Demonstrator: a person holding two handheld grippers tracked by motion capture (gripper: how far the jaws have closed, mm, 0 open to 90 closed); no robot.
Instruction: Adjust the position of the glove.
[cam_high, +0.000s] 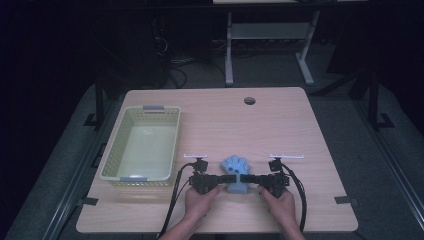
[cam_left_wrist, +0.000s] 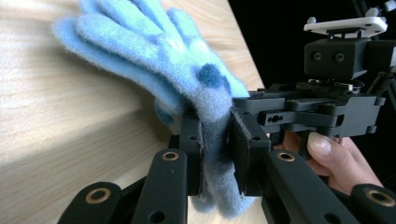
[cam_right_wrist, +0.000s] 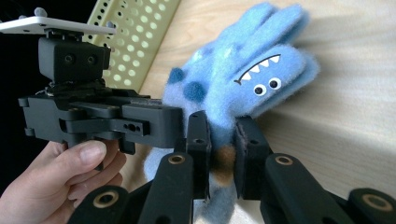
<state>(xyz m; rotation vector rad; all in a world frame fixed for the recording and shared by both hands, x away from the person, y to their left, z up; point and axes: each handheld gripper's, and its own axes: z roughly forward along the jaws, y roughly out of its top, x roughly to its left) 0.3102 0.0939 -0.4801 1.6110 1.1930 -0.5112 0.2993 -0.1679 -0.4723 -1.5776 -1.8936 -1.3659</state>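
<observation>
on the table (cam_high: 280, 130), both grippers clamp a blue glove (cam_high: 236, 172).

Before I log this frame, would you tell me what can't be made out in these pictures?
- Blue glove cuff: in the left gripper view, the left gripper jaws cover part of it; the bottom edge cuts it off.
- Glove face print: too small in the high view.
- Green basket: the right gripper view's top edge cuts it off.
- Right gripper: hides glove fabric between its jaws.
</observation>
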